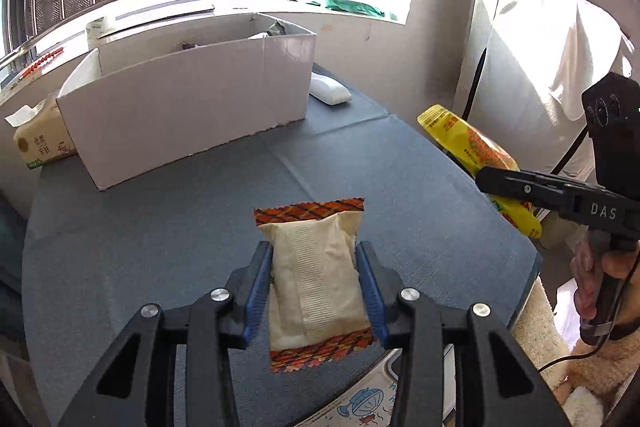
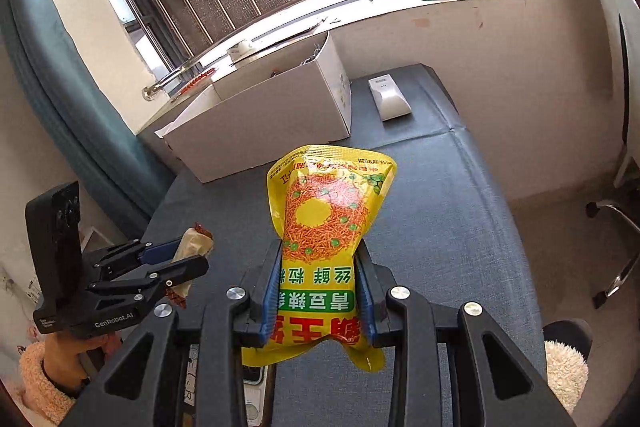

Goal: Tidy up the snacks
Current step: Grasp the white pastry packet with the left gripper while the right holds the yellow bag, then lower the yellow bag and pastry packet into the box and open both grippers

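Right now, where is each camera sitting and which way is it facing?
Left wrist: on the left gripper, facing forward and down at the beige snack packet it grips, the cardboard box beyond; the other hand shows.
Right wrist: on the right gripper, facing the yellow snack bag it grips; a fuzzy sleeve shows.
Shared: box, blue tabletop, white device, both snacks.
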A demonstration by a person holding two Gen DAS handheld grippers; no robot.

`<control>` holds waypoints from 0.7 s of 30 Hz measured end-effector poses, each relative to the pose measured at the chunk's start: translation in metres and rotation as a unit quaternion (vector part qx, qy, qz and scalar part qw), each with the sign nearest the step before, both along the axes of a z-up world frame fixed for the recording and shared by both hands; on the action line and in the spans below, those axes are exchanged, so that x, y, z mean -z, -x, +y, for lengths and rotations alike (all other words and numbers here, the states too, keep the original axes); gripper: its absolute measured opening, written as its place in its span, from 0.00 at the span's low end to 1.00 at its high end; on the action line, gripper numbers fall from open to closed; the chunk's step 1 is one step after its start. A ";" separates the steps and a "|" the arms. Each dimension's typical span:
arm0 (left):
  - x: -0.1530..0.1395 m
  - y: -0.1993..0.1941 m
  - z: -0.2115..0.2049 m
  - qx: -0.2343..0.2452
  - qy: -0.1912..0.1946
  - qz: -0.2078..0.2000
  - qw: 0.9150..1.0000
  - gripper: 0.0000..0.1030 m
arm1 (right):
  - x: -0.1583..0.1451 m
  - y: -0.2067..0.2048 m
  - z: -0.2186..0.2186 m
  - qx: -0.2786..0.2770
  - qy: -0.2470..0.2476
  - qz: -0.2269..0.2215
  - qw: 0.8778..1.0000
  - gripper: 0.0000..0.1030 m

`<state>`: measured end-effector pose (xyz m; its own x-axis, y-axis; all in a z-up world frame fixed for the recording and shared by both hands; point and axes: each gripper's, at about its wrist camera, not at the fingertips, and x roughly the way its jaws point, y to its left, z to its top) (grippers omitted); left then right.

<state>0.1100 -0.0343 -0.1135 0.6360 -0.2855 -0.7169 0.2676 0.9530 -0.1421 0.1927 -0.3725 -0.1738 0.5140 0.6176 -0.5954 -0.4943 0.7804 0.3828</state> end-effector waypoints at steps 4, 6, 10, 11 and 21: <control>-0.034 -0.002 0.031 -0.022 0.029 -0.034 0.999 0.45 | -0.012 -0.008 0.027 -0.032 -0.004 -0.015 0.999 0.34; -0.051 -0.010 0.044 -0.037 0.028 -0.054 0.997 0.45 | -0.022 -0.016 0.041 -0.044 0.000 -0.028 0.999 0.34; -0.081 -0.037 0.067 -0.058 0.039 -0.092 0.993 0.45 | -0.048 -0.044 0.073 -0.061 0.005 -0.051 0.997 0.34; -0.088 -0.048 0.073 -0.063 0.039 -0.102 0.992 0.45 | -0.055 -0.052 0.081 -0.064 0.002 -0.057 0.996 0.34; -0.113 -0.179 0.121 -0.119 0.027 -0.097 0.988 0.45 | -0.108 -0.173 0.162 -0.054 0.031 -0.066 0.996 0.34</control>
